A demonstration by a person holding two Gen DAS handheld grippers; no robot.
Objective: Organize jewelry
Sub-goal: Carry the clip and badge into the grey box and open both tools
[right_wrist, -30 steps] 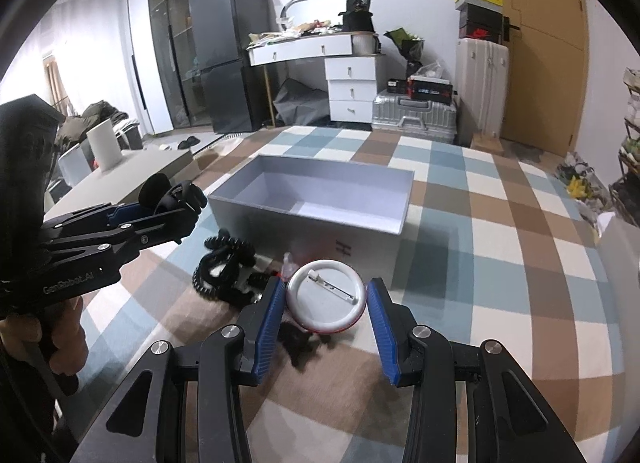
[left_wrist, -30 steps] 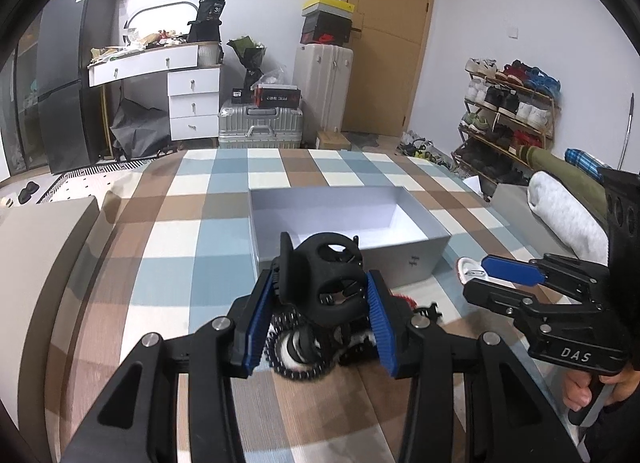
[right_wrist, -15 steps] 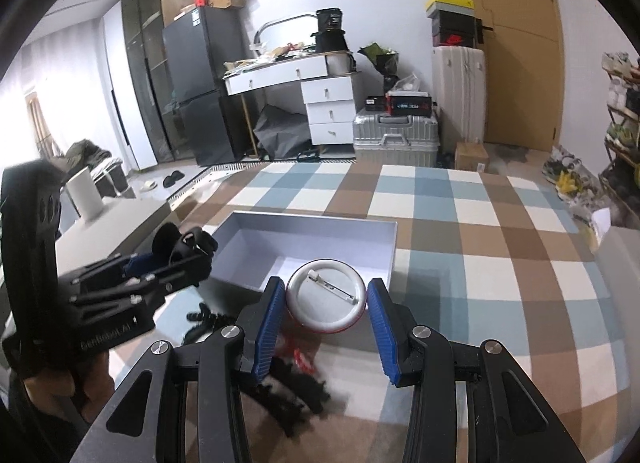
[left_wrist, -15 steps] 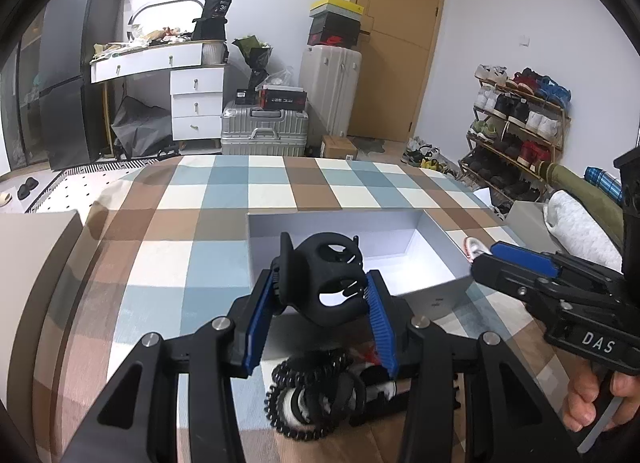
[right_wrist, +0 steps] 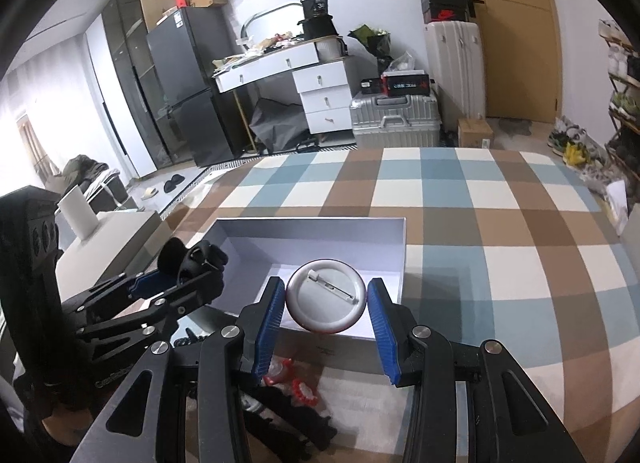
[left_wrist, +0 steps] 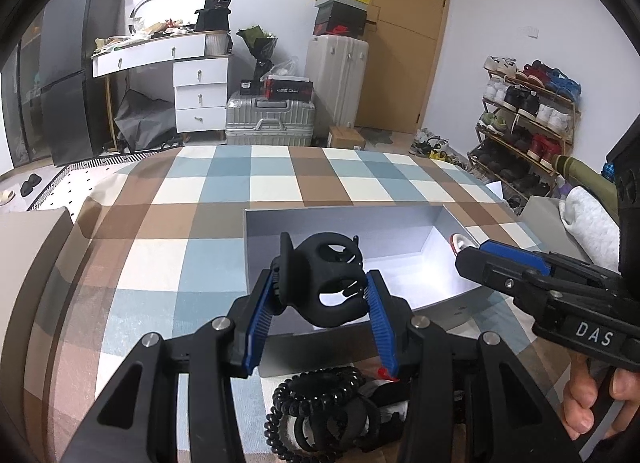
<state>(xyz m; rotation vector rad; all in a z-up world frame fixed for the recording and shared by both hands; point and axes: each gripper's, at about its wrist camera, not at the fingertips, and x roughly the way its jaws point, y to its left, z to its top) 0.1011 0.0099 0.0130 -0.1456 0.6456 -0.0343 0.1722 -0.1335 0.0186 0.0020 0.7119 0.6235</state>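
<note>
Placement was the step in hand: left gripper (left_wrist: 326,299) clamped a black hair clip (left_wrist: 326,283), right gripper (right_wrist: 326,303) clamped a round badge (right_wrist: 326,295), both at frame centre over the box (right_wrist: 402,247), each next needing release.

My left gripper (left_wrist: 324,299) pinches a matt black plastic claw clip (left_wrist: 326,283) between ribbed blue pads (left_wrist: 258,327). My right gripper (right_wrist: 326,305) clamps a badge (right_wrist: 326,297), its back smooth, shiny metal with a thin pin. The box (right_wrist: 394,253) beneath looks like matt pale card, smooth inside. The checked cloth (right_wrist: 500,231) is woven and dull. Coiled black hair ties (left_wrist: 316,407) look like glossy plastic. My arms are matt black with bright metal screws.
</note>
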